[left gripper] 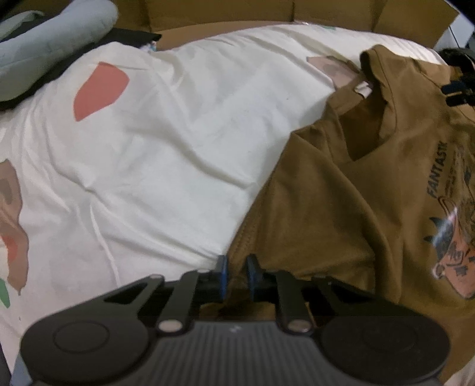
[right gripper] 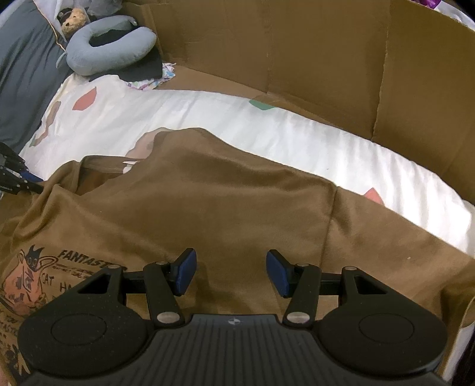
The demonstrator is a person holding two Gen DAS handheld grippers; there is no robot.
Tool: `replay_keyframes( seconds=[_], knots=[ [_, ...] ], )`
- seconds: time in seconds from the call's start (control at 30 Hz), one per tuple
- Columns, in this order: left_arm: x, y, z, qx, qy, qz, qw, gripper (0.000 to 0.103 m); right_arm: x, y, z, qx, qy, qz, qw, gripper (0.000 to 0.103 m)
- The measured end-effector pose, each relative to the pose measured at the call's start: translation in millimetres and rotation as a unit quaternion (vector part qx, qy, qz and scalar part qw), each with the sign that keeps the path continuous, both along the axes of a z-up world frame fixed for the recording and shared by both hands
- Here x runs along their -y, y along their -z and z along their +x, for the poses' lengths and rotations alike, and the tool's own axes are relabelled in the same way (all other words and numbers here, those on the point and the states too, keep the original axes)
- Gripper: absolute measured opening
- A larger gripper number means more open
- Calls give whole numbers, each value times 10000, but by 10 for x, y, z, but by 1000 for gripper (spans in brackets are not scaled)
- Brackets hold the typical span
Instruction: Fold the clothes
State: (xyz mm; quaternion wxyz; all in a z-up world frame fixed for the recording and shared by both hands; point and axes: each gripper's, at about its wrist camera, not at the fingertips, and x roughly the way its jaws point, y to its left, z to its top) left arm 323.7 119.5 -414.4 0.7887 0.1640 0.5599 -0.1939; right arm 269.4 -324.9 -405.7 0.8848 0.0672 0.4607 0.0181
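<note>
A brown T-shirt (right gripper: 225, 202) with a cat print lies rumpled across a white patterned sheet (left gripper: 166, 142) on a bed walled by cardboard (right gripper: 326, 50). The left gripper (left gripper: 237, 274) pinches a fold at the shirt's edge between its blue pads, while the right gripper (right gripper: 231, 274) hangs over the fabric, jaws spread wide and holding nothing.

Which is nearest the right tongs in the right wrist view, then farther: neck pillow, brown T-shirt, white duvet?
1. Brown T-shirt, directly under the open right tongs.
2. White duvet, beyond the shirt, mid-frame.
3. Neck pillow, far upper left, beside a teddy bear.
</note>
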Motion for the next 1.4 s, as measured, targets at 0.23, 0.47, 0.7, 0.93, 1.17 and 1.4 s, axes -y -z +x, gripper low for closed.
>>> replay_keyframes(
  seconds=[0.23, 0.47, 0.7, 0.93, 1.17, 1.4],
  knots=[
    [-2, -84, -111, 428, -273, 105, 9987, 8, 232, -85, 99, 24, 69, -172, 9998, 59],
    [-94, -133, -117, 691, -588, 82, 9958, 7, 486, -147, 297, 86, 64, -376, 9992, 59],
    [-117, -102, -108, 821, -825, -13, 9932, 7, 724, -112, 616, 160, -7, -358, 9992, 58],
    [-163, -189, -133, 1080, -1051, -56, 9886, 6, 754, 69, 856, -207, -453, -419, 9979, 49],
    [-258, -230, -134, 1252, -1310, 41, 9834, 6, 760, 264, 995, -630, -656, -521, 9945, 46],
    [-297, -265, -138, 1393, -1437, 183, 9796, 6, 624, 237, 1029, -906, -1054, -830, 9868, 7]
  ],
)
